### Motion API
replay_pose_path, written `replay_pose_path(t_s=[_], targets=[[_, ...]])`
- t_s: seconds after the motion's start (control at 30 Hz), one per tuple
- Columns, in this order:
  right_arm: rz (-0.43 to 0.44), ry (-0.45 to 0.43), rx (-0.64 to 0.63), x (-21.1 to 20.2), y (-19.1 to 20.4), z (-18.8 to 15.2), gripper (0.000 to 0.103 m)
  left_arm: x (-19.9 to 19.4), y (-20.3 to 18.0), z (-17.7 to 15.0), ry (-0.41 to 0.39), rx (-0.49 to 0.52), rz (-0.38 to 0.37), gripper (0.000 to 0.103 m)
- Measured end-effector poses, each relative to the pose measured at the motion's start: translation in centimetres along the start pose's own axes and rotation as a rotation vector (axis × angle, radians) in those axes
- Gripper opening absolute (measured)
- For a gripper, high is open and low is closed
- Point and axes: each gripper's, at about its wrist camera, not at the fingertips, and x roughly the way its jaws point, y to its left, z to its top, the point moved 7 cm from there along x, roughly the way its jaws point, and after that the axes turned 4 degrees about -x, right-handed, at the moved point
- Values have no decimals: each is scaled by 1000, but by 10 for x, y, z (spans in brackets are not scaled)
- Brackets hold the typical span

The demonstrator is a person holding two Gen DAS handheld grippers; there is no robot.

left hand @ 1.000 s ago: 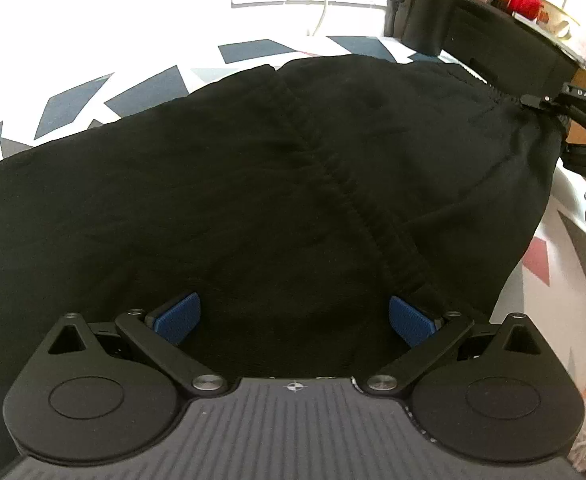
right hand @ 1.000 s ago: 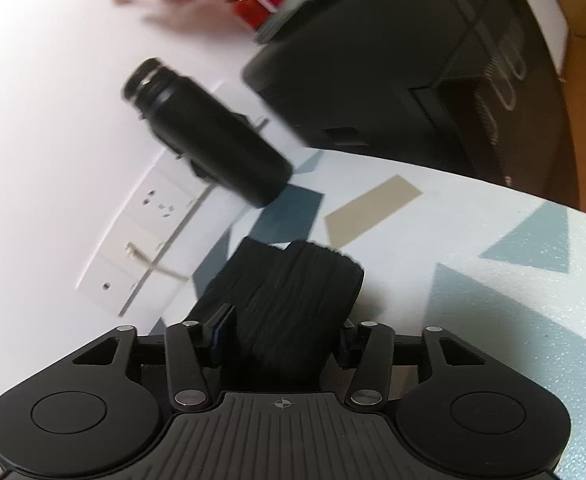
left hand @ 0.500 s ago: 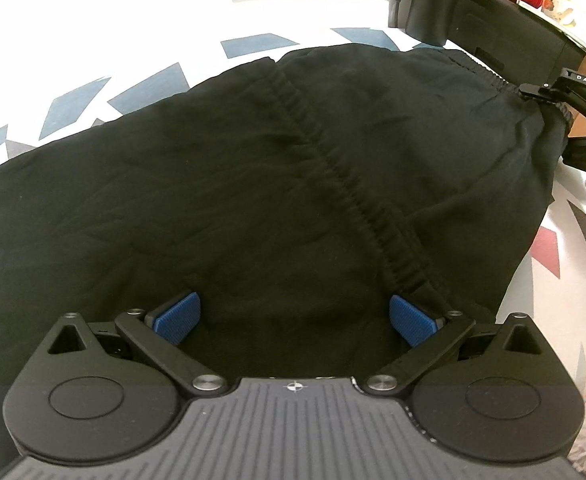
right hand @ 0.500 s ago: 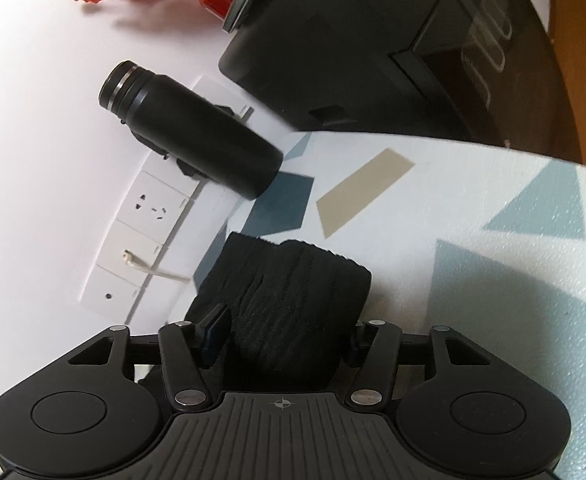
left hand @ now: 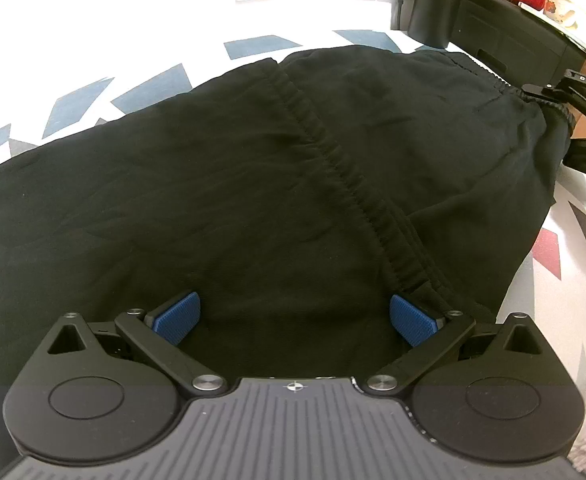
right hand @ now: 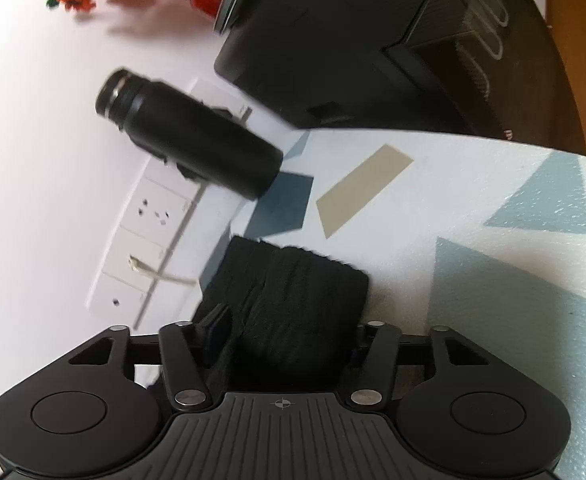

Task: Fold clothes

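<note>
Open patterned tabletop (right hand: 473,200) right of black garment (left hand: 253,184), black bottle (right hand: 189,148) and printer (right hand: 373,40) blocking far edge.

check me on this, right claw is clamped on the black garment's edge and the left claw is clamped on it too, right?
Half right. The right claw is shut on the edge of the black garment, as the right wrist view shows. The left claw is not: in the left wrist view its blue pads stand wide apart over the cloth, open.

Black garment (left hand: 253,184) showing as matt, soft knit cloth; gathered band (left hand: 345,168) looking ribbed. Hand-held gripper pads (left hand: 411,318) appearing knurled blue rubber. Flask (right hand: 197,148) reading matt black.
</note>
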Motion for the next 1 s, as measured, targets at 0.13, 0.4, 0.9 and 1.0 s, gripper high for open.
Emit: replay_pose_path(t_s=[0.13, 0.4, 0.9, 1.0], targets=[[0, 9, 4, 2, -1, 0, 34, 0, 0, 0, 2, 1, 0, 103], [80, -41, -82, -19, 29, 6, 27, 2, 1, 2, 8, 5, 0, 103], [80, -55, -102, -24, 39, 10, 27, 3, 2, 2, 4, 9, -3, 103], [57, -49, -101, -21, 34, 9, 27, 3, 2, 2, 2, 10, -5, 103]])
